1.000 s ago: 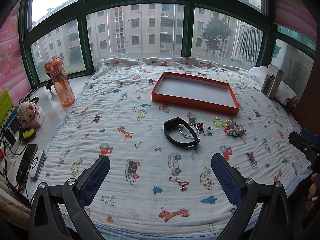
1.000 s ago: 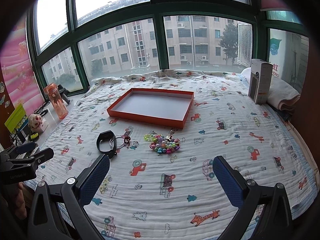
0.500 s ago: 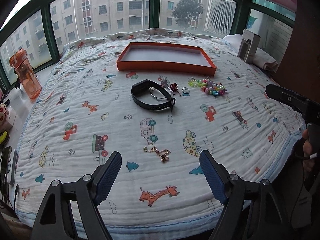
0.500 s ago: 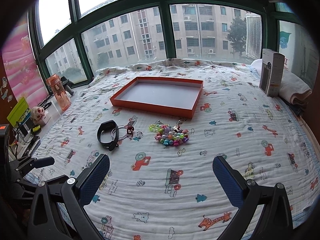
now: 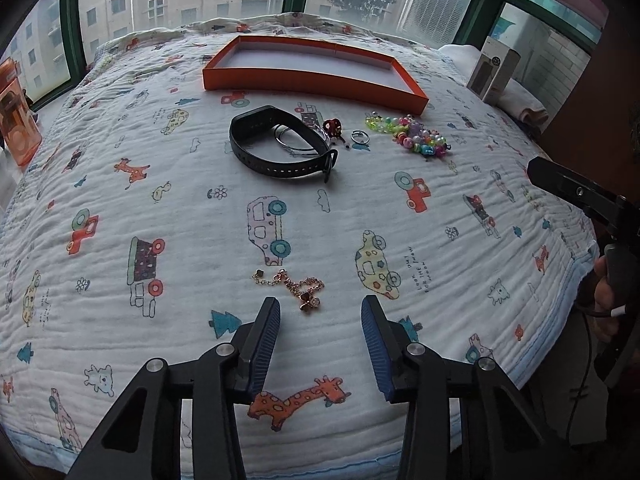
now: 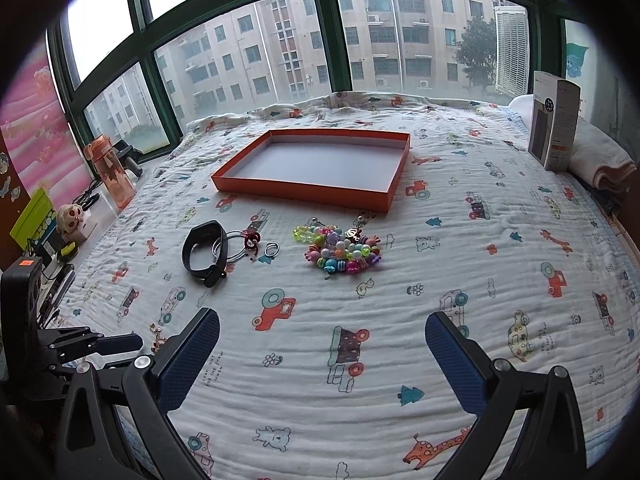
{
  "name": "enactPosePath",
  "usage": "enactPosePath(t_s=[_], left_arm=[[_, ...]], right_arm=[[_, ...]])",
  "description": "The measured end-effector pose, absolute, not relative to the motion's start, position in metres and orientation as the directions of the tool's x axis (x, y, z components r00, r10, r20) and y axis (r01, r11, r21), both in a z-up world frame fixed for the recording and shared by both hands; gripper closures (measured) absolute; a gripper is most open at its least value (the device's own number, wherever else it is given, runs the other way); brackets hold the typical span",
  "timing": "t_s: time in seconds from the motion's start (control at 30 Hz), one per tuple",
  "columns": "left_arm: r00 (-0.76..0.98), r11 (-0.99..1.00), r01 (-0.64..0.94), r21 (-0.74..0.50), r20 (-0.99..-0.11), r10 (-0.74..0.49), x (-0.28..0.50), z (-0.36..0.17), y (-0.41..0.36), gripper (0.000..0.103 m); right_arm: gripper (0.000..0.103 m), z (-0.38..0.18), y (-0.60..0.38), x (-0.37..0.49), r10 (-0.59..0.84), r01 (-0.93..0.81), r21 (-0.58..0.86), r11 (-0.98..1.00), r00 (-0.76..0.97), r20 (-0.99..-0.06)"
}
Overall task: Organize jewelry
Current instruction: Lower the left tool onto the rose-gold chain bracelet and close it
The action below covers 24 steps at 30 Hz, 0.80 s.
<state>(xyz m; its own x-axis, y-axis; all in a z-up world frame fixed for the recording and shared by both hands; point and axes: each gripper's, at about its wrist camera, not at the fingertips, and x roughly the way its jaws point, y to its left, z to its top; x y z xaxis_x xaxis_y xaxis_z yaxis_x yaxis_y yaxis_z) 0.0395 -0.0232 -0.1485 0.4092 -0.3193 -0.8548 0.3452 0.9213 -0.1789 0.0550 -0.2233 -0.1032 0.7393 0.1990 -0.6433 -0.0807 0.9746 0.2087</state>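
gold bracelet (image 5: 294,286) lies on the quilt (image 5: 160,160) near its front edge, just ahead of the left gripper (image 5: 320,312), jaws parted around bare cloth; right gripper (image 6: 322,332) gapes wide, well short of the orange tray (image 6: 304,192).

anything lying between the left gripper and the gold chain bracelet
No. In the left wrist view only bare printed blanket separates the open left gripper from the gold chain bracelet, just beyond its fingertips.

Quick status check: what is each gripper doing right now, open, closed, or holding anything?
Left gripper: open, holding nothing, the gold bracelet just ahead of its fingertips.
Right gripper: open wide, holding nothing, above the blanket.
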Motion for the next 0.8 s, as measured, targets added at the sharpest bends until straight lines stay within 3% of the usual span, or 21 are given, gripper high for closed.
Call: enactPosePath(t_s=[0.67, 0.8], left_arm=[[0.453, 0.918, 0.388, -0.079, -0.852, -0.264, 0.046, -0.155, -0.032, 0.092], [0.453, 0.920, 0.379, -0.099, -0.847, -0.278, 0.045, -0.154, -0.029, 0.092]], right_arm=[[0.000, -0.121, -0.228, 0.070, 0.192, -0.070, 0.203, 0.977, 0.704, -0.684], [0.000, -0.125, -0.231, 0.077, 0.184, -0.065, 0.194, 0.979, 0.696, -0.694]])
